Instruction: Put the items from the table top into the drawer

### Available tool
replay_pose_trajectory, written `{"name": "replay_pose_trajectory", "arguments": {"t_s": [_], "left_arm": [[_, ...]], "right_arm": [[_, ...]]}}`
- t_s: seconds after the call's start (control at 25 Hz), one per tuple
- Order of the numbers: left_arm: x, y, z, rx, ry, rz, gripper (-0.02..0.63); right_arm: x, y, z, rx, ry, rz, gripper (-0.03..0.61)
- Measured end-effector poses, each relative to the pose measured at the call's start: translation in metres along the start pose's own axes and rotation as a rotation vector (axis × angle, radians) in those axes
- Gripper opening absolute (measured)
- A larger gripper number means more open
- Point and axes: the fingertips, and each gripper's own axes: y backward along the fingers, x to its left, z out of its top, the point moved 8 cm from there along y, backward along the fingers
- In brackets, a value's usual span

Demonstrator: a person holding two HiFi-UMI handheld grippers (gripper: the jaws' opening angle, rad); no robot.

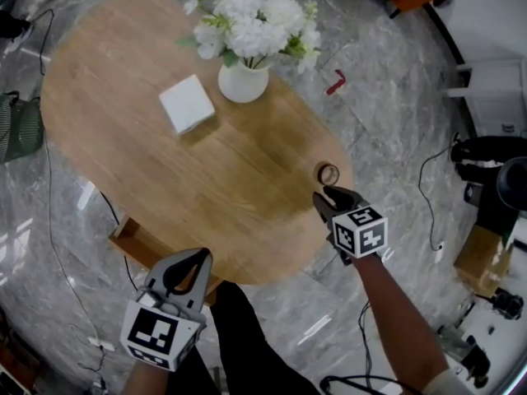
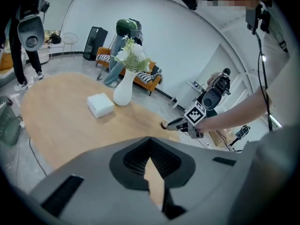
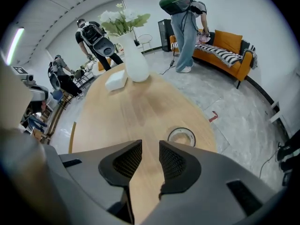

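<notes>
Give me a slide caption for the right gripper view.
Open right gripper poised over the oval wooden table, a small ring just ahead, white flower vase beyond.

The table [image 1: 230, 171] is pale honey wood with fine grain. The vase [image 1: 243, 82], flowers [image 1: 255, 19] and box [image 1: 187, 104] are white, and the leaves are green. The floor [image 1: 387, 130] is grey veined marble. The ring [image 1: 328, 174] looks dark-rimmed, possibly pale inside. The left gripper [image 1: 200, 256] and right gripper [image 1: 324, 192] are grey, with black-and-white square markers.
</notes>
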Motion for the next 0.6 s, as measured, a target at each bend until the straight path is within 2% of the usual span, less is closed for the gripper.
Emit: {"name": "replay_pose_trajectory", "arguments": {"t_s": [0.44,0.48,0.56,0.6], "left_arm": [[0.004,0.0,-0.028,0.016,0.034,-0.004,0.002],[0.004,0.001,-0.03,0.017,0.037,-0.004,0.002],[0.006,0.004,-0.034,0.016,0.044,-0.003,0.002],[0.006,0.006,-0.036,0.016,0.049,-0.003,0.002]], "right_arm": [[-0.027,-0.039,-0.001,0.1,0.118,-0.151,0.14],[-0.028,-0.041,-0.001,0.108,0.126,-0.171,0.132],[-0.027,-0.042,0.002,0.111,0.131,-0.195,0.068],[-0.025,-0.041,0.002,0.109,0.13,-0.197,0.064]]}}
